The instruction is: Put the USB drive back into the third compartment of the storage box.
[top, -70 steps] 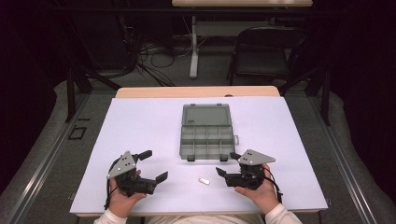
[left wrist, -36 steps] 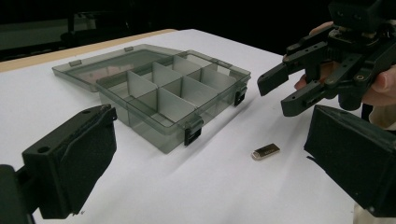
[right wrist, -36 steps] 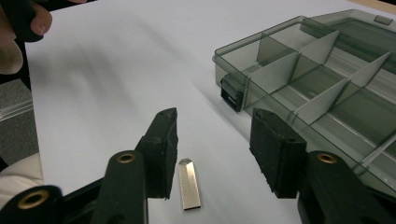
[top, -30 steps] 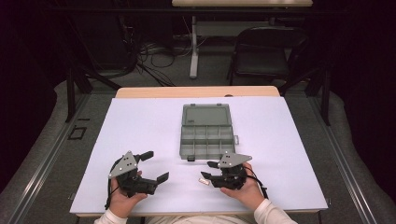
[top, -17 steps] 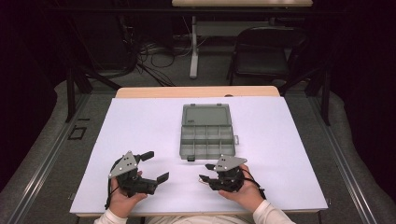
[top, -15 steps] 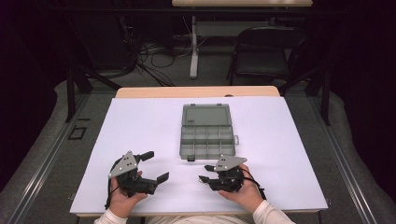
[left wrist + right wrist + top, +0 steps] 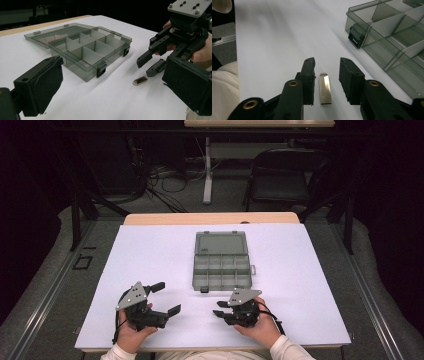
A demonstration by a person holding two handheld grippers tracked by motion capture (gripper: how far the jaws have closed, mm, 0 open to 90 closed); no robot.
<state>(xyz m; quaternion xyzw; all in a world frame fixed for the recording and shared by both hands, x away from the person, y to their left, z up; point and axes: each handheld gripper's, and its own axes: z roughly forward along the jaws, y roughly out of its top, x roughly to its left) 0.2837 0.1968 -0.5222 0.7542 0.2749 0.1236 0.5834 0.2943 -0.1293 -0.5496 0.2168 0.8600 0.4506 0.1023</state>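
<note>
A small silver metal USB stick [image 7: 325, 88] lies flat on the white tabletop [image 7: 274, 45], lengthwise between the right gripper [image 7: 327, 77]'s jaws, which have been closing without yet touching it.

No writing can be read for certain. The small metal USB stick [image 7: 325, 88], lying low in the middle of the right gripper view, bears a faint engraved line along its length, too small and blurred to make out.
</note>
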